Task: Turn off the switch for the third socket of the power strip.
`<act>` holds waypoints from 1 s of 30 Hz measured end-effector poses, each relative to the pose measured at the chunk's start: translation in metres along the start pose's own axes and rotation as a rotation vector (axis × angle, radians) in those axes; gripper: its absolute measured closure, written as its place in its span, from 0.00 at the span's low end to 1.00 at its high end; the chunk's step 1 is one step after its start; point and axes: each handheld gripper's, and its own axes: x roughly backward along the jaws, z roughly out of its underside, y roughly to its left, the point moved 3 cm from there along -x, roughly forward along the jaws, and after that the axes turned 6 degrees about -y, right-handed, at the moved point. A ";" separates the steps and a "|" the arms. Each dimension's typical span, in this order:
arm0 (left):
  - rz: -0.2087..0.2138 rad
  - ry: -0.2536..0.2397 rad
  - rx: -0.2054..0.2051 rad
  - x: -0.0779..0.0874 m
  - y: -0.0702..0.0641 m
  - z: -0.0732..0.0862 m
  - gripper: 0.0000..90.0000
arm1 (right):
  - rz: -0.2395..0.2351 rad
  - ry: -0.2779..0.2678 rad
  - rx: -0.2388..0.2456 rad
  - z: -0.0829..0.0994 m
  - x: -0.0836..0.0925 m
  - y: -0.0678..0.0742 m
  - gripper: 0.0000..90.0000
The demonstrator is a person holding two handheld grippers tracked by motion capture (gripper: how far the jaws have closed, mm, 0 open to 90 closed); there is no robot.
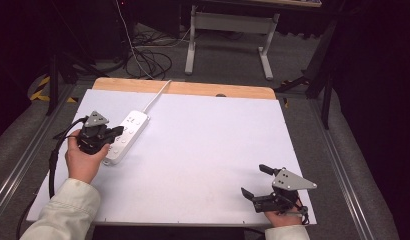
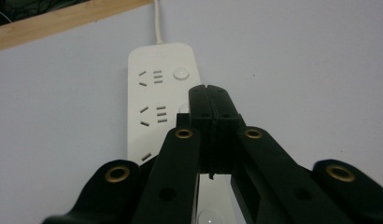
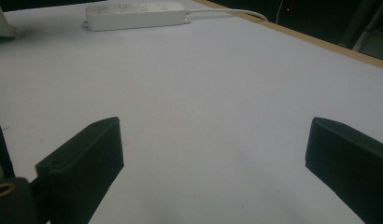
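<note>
1. The white power strip point(image 1: 127, 137) lies flat at the left of the white surface point(image 1: 203, 160), its cord running to the far edge.
2. The left tool point(image 2: 209, 95) is squeezed tight with nothing inside, its tip over a round button point(image 2: 180, 73) row, likely to press one.
3. The right tool point(image 1: 254, 181) waits wide apart, far away, holding nothing.

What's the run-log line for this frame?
left gripper: shut, empty, tips over power strip buttons | right gripper: open, empty, near table front-right corner | strip: flat, far-left
</note>
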 end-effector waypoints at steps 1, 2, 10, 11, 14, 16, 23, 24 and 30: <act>0.002 0.016 0.005 -0.004 0.001 0.003 1.00 | 0.000 0.001 0.000 0.000 0.000 0.000 0.05; 0.002 0.016 0.005 -0.004 0.001 0.003 1.00 | -0.002 0.000 0.002 0.000 0.000 0.000 0.05; 0.016 0.078 0.032 -0.015 0.005 0.014 1.00 | -0.004 0.004 -0.003 0.000 0.000 -0.001 0.05; 0.016 0.078 0.032 -0.015 0.005 0.014 1.00 | -0.004 0.004 -0.004 0.000 0.000 -0.001 0.05; 0.017 0.093 0.039 -0.019 0.005 0.018 1.00 | -0.007 0.001 -0.006 0.000 -0.001 -0.001 0.05; 0.021 0.098 0.039 -0.020 0.004 0.018 1.00 | -0.009 0.002 -0.008 0.000 -0.001 -0.001 0.05; 0.006 0.133 0.034 -0.023 0.003 0.021 1.00 | -0.010 0.001 -0.012 0.000 -0.001 -0.001 0.05; 0.006 0.133 0.034 -0.023 0.003 0.021 1.00 | -0.009 0.002 -0.014 0.000 -0.001 -0.001 0.05; 0.000 0.145 0.042 -0.024 0.003 0.023 1.00 | -0.010 0.002 -0.010 0.000 -0.001 -0.001 0.05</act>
